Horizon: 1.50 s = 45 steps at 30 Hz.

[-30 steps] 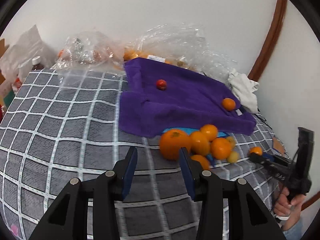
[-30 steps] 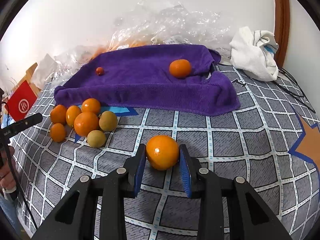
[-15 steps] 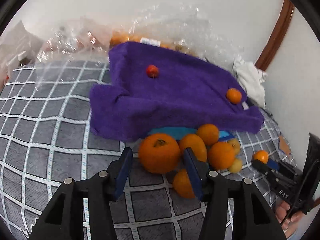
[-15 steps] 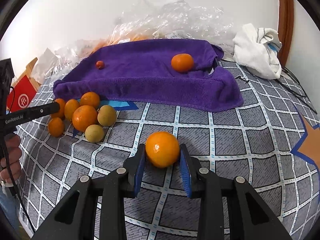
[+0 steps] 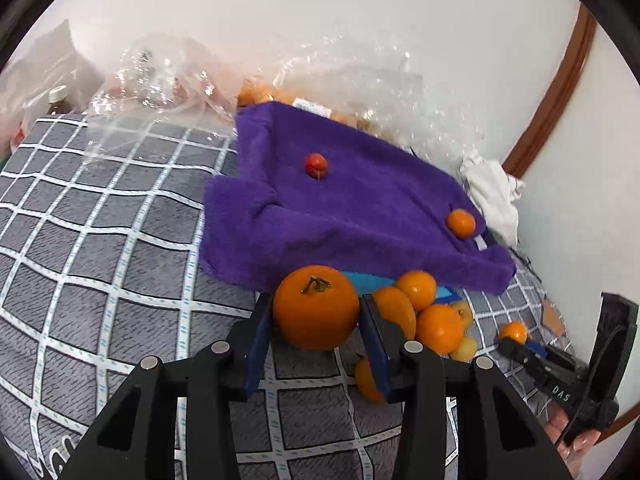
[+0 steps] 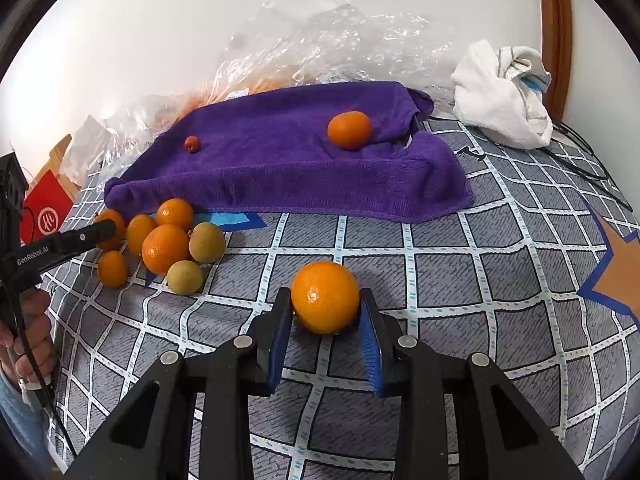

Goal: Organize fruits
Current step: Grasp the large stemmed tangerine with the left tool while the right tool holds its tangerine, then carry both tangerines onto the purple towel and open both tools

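The left tongs (image 5: 318, 322) bracket, ungripped, the large stemmed orange (image 5: 316, 307) just before the purple towel (image 5: 360, 216); the right tongs (image 6: 325, 320) clench a smaller orange (image 6: 325, 297).

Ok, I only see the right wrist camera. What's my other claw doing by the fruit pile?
Observer: The left claw has a big orange between its pads; I can't tell if it's squeezing.
Kid: Does it have a stem?
Observer: Yes, a little greenish-brown stem on top.
Kid: Anything hiding far left?
Observer: A brown-capped bottle beside the plastic bags.
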Each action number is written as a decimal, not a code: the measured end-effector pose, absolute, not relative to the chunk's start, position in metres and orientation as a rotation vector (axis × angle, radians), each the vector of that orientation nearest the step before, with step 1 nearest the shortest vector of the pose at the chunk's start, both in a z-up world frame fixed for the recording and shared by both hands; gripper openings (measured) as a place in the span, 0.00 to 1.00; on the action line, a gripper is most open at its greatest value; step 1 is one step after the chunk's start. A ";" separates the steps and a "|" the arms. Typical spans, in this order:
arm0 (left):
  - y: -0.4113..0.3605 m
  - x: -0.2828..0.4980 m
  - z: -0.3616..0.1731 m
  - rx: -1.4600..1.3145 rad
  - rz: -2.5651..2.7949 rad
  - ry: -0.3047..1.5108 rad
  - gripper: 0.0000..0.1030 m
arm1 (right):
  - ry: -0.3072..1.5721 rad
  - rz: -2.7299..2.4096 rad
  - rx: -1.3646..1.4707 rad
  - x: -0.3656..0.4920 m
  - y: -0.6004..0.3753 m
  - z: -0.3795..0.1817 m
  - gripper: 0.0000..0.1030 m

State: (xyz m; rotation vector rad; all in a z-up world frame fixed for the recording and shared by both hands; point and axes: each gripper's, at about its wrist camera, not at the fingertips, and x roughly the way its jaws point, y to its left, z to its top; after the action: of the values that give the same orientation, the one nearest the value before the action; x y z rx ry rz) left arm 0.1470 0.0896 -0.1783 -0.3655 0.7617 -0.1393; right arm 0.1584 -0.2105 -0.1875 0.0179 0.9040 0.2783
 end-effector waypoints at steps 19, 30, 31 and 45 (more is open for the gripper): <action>0.109 0.144 -0.169 -0.425 -0.063 0.687 0.40 | 0.899 0.348 -0.001 0.155 -0.204 -0.187 0.32; 0.110 0.138 -0.163 -0.418 -0.052 0.646 0.40 | 0.870 0.327 0.024 0.153 -0.210 -0.178 0.32; 0.110 0.136 -0.162 -0.416 -0.048 0.643 0.40 | 0.863 0.333 0.027 0.153 -0.209 -0.172 0.32; 0.128 0.144 -0.092 -0.398 -0.046 0.543 0.40 | 0.719 0.336 -0.020 0.212 -0.198 -0.093 0.32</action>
State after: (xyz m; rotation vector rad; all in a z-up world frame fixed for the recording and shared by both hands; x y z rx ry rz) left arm 0.1439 0.1277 -0.0923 -0.3982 0.5431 -0.0459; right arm 0.2117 -0.1984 -0.0935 -0.0203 0.7186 0.3364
